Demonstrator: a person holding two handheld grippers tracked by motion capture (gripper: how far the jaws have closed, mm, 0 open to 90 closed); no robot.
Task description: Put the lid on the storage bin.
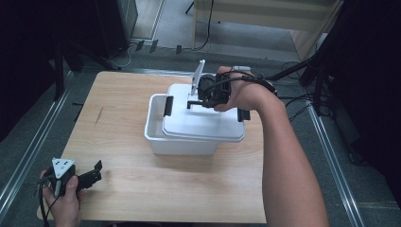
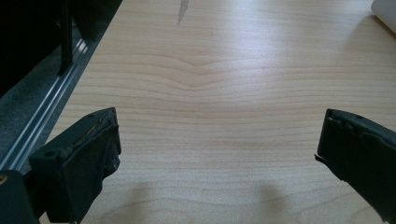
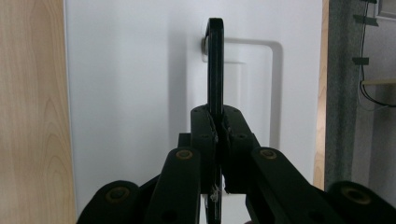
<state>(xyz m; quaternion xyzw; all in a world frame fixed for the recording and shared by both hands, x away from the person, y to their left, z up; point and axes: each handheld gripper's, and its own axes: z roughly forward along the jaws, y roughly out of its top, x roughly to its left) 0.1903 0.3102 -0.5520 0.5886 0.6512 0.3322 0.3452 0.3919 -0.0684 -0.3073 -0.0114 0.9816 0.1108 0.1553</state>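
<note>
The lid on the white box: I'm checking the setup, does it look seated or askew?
Askew. The white lid sits shifted toward the right of the white box, leaving its left end uncovered. The right hand-held gripper pinches the lid's black handle.

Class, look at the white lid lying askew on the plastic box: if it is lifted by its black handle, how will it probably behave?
The lid looks a rigid moulded panel, so it probably stays flat. Held by the right gripper on the thin handle, it may swing. It lies offset on the box, so it could slide.

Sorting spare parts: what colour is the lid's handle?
Black handle, against the white lid; clearest in the right gripper view.
</note>
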